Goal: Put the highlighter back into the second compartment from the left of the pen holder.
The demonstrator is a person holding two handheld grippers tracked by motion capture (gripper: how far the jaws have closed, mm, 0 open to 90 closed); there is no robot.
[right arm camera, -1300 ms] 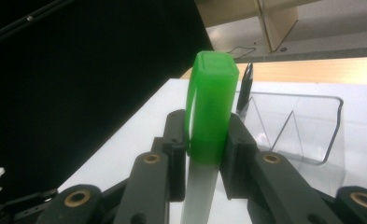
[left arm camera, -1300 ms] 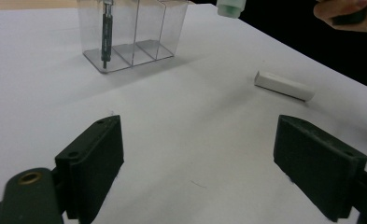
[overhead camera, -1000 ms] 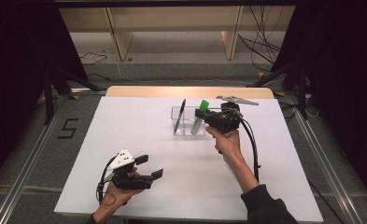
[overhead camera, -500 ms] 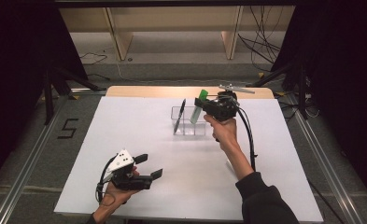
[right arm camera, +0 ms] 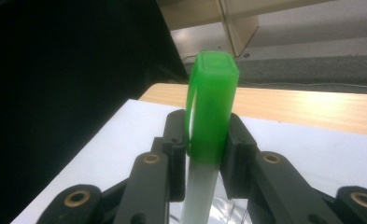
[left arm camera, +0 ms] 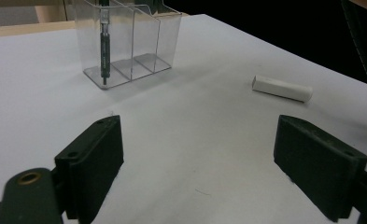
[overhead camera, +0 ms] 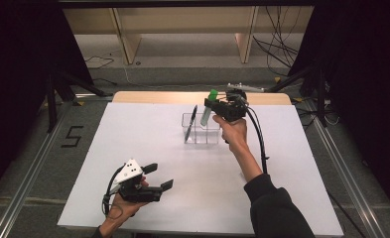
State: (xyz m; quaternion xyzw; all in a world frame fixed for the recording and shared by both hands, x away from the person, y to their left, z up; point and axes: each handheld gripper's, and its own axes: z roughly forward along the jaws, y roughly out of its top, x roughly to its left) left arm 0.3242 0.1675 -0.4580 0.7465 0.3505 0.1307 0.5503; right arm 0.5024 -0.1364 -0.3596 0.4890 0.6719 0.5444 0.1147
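White paper covers the table (overhead camera: 133,148), and over the last second the right gripper (overhead camera: 216,106), clamped on a green-capped marker (overhead camera: 208,106), has carried it up and back above the clear organizer (overhead camera: 202,135). That suggests the marker goes into a compartment beside the black pen (overhead camera: 190,124). The left gripper (overhead camera: 160,177) rests wide open and empty near the front edge.

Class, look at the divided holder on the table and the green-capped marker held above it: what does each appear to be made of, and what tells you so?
Holder: probably clear, glossy acrylic; the table and black pen show through its walls.
Green-capped marker: likely moulded plastic; the cap is smooth, slightly translucent and shiny, the barrel pale and matte-looking.
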